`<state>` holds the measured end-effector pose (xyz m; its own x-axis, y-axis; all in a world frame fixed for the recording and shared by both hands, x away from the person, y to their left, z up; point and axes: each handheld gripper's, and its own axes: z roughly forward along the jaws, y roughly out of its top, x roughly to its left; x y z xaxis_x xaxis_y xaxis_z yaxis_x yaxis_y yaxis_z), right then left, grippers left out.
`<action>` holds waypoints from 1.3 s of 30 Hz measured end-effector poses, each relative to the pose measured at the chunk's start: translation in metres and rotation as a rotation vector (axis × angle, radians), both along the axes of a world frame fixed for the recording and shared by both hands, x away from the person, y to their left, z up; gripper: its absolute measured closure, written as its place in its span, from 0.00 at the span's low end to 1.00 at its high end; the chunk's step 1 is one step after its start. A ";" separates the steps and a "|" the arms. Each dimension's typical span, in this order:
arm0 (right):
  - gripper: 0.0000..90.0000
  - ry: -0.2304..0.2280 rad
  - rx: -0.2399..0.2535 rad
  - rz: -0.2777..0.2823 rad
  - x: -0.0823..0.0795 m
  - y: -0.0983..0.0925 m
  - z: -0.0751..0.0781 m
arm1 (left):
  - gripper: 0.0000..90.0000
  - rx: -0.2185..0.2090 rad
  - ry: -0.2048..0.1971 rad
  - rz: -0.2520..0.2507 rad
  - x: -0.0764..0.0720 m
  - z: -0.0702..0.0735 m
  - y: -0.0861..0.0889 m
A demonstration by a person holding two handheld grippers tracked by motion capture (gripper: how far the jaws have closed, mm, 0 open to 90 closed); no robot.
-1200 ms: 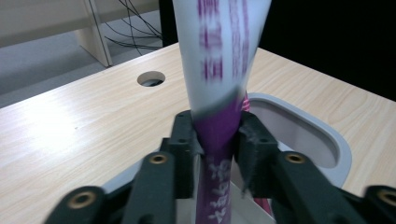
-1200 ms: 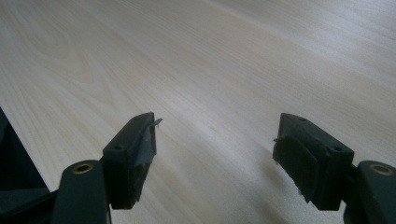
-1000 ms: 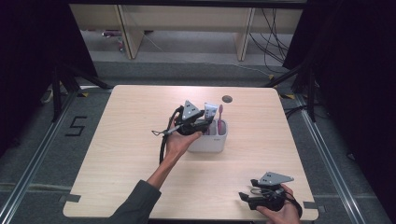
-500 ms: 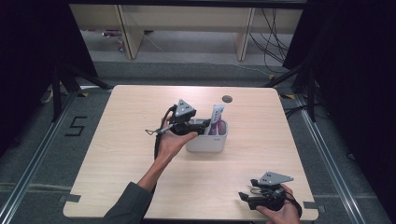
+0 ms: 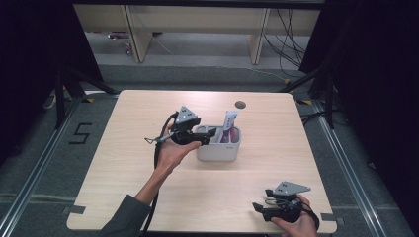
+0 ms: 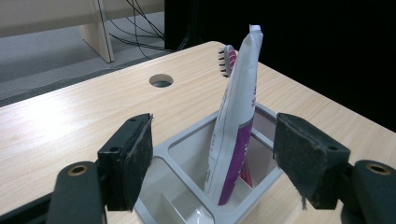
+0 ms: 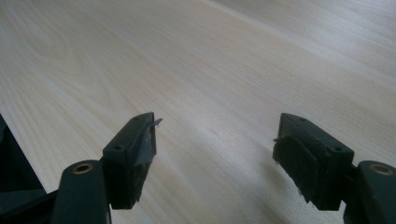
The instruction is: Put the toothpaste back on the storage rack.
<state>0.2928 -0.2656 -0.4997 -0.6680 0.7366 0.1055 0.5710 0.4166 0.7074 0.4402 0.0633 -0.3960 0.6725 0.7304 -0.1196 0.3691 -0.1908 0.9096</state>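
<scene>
High view: left hand-held gripper [image 5: 197, 138] jaws apart, empty, at the near-left edge of a grey divided caddy [image 5: 219, 143] mid-worktop [image 5: 123, 163]. Left gripper view: white-purple toothpaste tube [image 6: 236, 121] stands tilted in the caddy compartment just ahead between the jaws, toothbrush [image 6: 227, 60] head behind it, round cable hole [image 6: 161, 80] beyond. Right hand-held gripper [image 5: 260, 210] jaws apart, empty, over bare worktop at the near-right corner, well apart from the caddy.

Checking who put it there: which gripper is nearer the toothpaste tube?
Left. The left gripper sits right beside the tube, at the organizer's edge; the right gripper rests far off, near the table's front edge.
</scene>
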 end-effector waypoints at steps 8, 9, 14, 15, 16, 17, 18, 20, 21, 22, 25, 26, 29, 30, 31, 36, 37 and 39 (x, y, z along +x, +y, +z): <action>0.33 0.000 -0.003 0.000 0.000 0.000 0.000 | 0.29 0.020 -0.003 -0.002 -0.011 0.000 0.011; 0.33 -0.002 0.000 -0.002 0.000 0.000 0.000 | 0.29 0.018 -0.006 0.002 -0.013 0.000 0.013; 0.33 0.000 -0.002 0.002 0.000 0.000 0.000 | 0.28 0.010 -0.006 -0.001 -0.024 -0.001 0.021; 0.33 -0.001 -0.003 0.002 0.000 0.000 0.000 | 0.28 0.013 -0.008 -0.003 -0.025 -0.001 0.023; 0.33 -0.001 -0.004 0.001 0.000 0.000 0.000 | 0.28 0.011 -0.007 -0.003 -0.027 -0.001 0.024; 0.33 -0.002 -0.003 0.000 0.000 0.000 0.000 | 0.28 0.013 -0.008 -0.004 -0.028 -0.002 0.026; 0.33 0.000 -0.003 0.001 0.000 0.001 0.000 | 0.28 0.014 -0.007 -0.003 -0.030 -0.002 0.027; 0.33 0.022 0.007 -0.007 -0.001 0.002 0.000 | 0.28 0.017 -0.007 -0.010 -0.032 -0.002 0.030; 0.33 0.022 0.008 -0.007 -0.001 0.002 0.000 | 0.28 0.021 -0.006 -0.011 -0.033 -0.002 0.031; 0.33 0.021 0.013 -0.006 -0.001 0.002 0.000 | 0.28 0.017 -0.005 -0.011 -0.035 -0.003 0.032; 0.33 0.006 0.004 -0.006 0.000 0.001 0.000 | 0.28 0.022 -0.009 -0.014 -0.039 -0.004 0.036; 0.33 0.004 0.001 -0.008 0.000 0.001 0.000 | 0.28 0.012 -0.011 -0.012 -0.041 -0.005 0.038; 0.33 -0.004 0.001 -0.007 0.000 0.000 0.001 | 0.28 0.011 -0.011 -0.005 -0.046 -0.006 0.044; 0.33 0.002 0.002 -0.009 0.000 0.001 0.001 | 0.28 0.009 -0.014 -0.005 -0.048 -0.007 0.047; 0.33 0.008 0.005 -0.010 -0.001 0.001 0.001 | 0.28 0.003 -0.016 -0.004 -0.051 -0.007 0.050; 0.33 0.002 0.004 -0.009 0.000 0.002 0.000 | 0.27 -0.009 -0.023 -0.002 -0.062 -0.011 0.065; 0.33 -0.005 0.001 0.002 0.001 0.001 0.000 | 0.26 -0.003 -0.023 -0.002 -0.064 -0.012 0.067; 0.33 -0.005 0.001 -0.002 0.000 0.002 0.001 | 0.26 -0.005 -0.023 -0.002 -0.067 -0.014 0.072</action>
<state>0.2929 -0.2639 -0.4991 -0.6674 0.7376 0.1028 0.5679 0.4147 0.7110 0.3730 0.1349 -0.4100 0.6764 0.7287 -0.1077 0.3479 -0.1871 0.9187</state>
